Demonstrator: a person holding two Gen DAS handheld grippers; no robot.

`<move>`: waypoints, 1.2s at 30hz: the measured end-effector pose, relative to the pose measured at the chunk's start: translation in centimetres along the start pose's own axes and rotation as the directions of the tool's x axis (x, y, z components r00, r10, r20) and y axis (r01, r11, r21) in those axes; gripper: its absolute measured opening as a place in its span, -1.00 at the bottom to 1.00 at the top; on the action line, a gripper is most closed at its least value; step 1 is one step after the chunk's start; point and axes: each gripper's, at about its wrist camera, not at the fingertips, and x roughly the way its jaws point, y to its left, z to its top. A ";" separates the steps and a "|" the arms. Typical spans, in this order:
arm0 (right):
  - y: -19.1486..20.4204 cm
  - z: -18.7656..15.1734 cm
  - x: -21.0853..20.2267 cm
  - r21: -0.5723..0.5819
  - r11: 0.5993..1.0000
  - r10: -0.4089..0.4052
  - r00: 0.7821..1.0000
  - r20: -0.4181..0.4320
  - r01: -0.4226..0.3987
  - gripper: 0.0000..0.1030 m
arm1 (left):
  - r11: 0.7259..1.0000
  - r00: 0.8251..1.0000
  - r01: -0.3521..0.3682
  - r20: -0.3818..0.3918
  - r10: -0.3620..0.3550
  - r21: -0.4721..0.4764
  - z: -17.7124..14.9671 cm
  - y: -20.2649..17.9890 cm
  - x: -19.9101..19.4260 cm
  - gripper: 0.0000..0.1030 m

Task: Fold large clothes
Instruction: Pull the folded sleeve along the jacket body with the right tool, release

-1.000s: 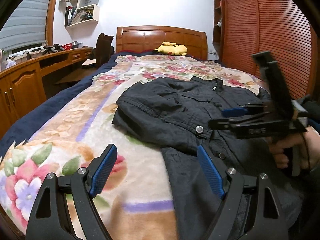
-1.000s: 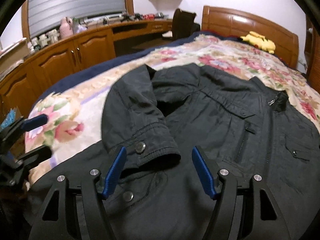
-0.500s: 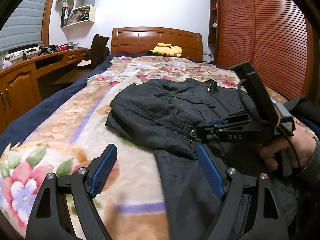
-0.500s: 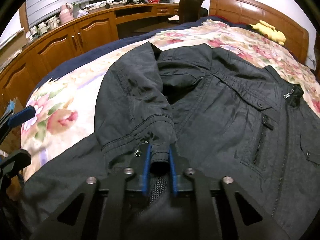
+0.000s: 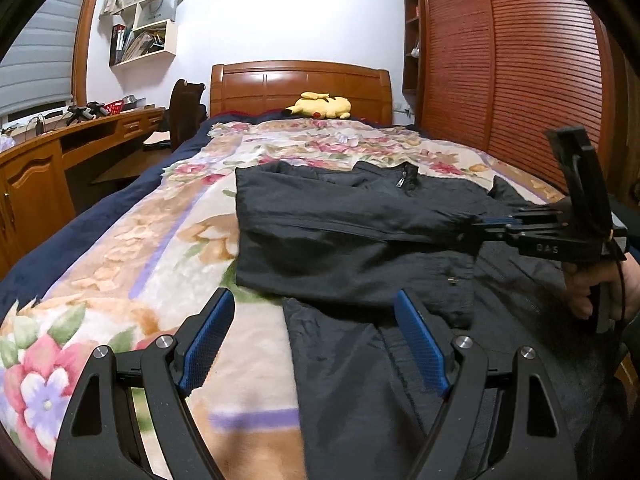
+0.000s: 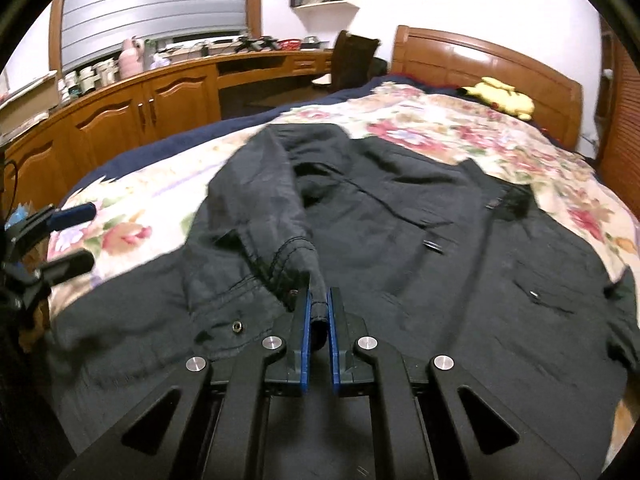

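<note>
A black jacket (image 5: 360,216) (image 6: 460,264) lies front up on the floral bedspread (image 5: 132,240), collar toward the headboard. My right gripper (image 6: 318,300) is shut on the cuff of its sleeve (image 6: 260,208), and the sleeve is stretched across the jacket's front. In the left wrist view the right gripper (image 5: 486,226) holds the sleeve (image 5: 340,208) taut from the right, a hand (image 5: 600,288) on its handle. My left gripper (image 5: 316,336) stands open over the jacket's lower left hem with nothing between its fingers. It also shows at the left edge of the right wrist view (image 6: 68,236).
A yellow plush toy (image 5: 320,106) lies by the wooden headboard (image 5: 300,84). A wooden desk with cabinets (image 6: 140,108) and a chair (image 5: 184,114) run along the left of the bed. Slatted wardrobe doors (image 5: 500,60) stand on the right.
My right gripper closed on the sleeve cuff and pulled it to the right across the jacket, straightening the sleeve. The left gripper stayed open and nearly still.
</note>
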 end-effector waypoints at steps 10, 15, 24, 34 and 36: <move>-1.0 -1.7 -4.8 0.046 0.995 -0.087 0.996 0.026 0.086 -0.86 | 0.998 0.998 0.050 0.039 -0.050 0.025 1.0 -2.6 -0.8 0.61; 0.3 -2.8 -6.3 0.018 0.992 -0.126 0.992 0.022 0.125 -0.86 | 0.996 0.996 0.085 0.020 -0.085 0.043 1.2 -4.0 0.0 0.61; 0.9 -4.2 -8.3 0.027 0.980 -0.199 0.980 -0.008 0.199 -0.86 | 0.992 0.993 0.119 -0.004 -0.119 0.038 1.3 -5.5 0.6 0.61; 2.8 -4.9 -12.2 0.055 0.956 -0.288 0.957 -0.034 0.289 -0.86 | 0.987 0.989 0.149 -0.005 -0.149 0.064 1.3 -7.7 0.9 0.61; 3.0 -5.0 -12.5 0.059 0.952 -0.297 0.954 -0.044 0.299 -0.86 | 0.985 0.988 0.157 -0.006 -0.157 0.064 1.4 -8.0 1.0 0.61</move>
